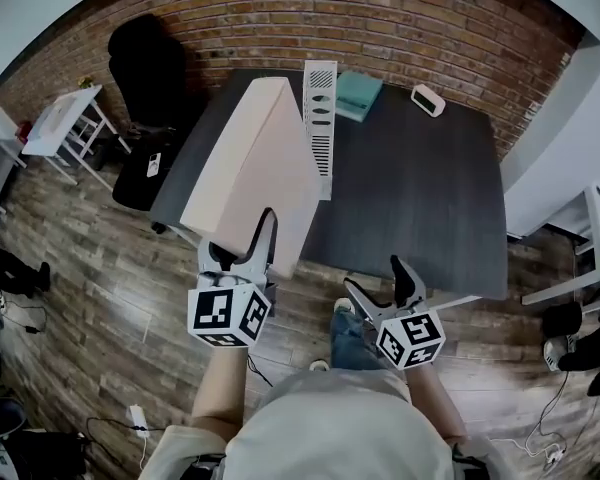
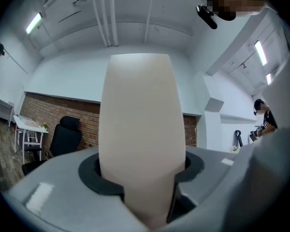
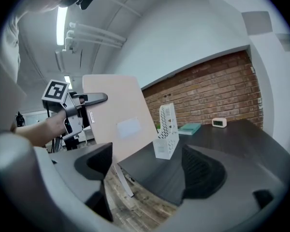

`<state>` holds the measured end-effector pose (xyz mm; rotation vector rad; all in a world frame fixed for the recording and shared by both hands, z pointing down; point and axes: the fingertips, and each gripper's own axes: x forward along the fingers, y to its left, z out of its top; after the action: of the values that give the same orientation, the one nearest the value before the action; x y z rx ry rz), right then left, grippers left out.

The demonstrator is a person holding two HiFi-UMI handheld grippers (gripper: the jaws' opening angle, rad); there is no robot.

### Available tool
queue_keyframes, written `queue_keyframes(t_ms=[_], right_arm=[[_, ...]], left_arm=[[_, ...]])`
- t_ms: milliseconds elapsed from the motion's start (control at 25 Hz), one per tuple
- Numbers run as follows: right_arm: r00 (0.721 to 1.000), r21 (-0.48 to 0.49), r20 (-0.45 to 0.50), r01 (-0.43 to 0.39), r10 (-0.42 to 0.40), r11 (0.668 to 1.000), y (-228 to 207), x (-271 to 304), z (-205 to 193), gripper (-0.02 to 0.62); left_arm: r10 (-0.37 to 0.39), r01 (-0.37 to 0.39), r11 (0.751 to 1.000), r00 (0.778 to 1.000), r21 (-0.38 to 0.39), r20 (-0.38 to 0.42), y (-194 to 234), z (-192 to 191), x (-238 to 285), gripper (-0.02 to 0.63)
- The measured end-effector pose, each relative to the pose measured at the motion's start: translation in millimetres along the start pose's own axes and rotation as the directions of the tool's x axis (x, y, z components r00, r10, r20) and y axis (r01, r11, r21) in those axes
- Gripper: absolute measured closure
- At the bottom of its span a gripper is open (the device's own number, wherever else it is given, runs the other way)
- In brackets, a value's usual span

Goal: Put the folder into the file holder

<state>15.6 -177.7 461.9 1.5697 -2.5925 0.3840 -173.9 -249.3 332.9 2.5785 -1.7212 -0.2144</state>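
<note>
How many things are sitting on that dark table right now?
3: a white file holder at the far middle, a teal book just right of it, a white clock further right. The lifted folder may hide others.

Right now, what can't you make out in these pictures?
- Left gripper view: the folder in the jaws fills the middle; the file holder and table don't show.
- Head view: the folder covers the table's left side, hiding anything there.
- Head view: the small white clock is too small to read.
- Right gripper view: the folder's label is too blurred to read.
</note>
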Motion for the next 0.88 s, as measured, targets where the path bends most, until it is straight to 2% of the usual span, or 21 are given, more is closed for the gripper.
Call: queue_keyframes(t_ms=[360,880], right_arm=[[0.999,-0.018,0.029,-0.027,0.028,0.999,-62,61,42,0.172],[0.997,-0.009,0.002,-0.081,0.081,0.997,-119,122,57,0.172]], left_arm=[[0.022,-0.022,1.0,1.0,0.007,-0.004,5,-9,85,0.336],[0.079,-0.079,0.997,0.997,0.011,-0.019,14,-21,167,0.336]])
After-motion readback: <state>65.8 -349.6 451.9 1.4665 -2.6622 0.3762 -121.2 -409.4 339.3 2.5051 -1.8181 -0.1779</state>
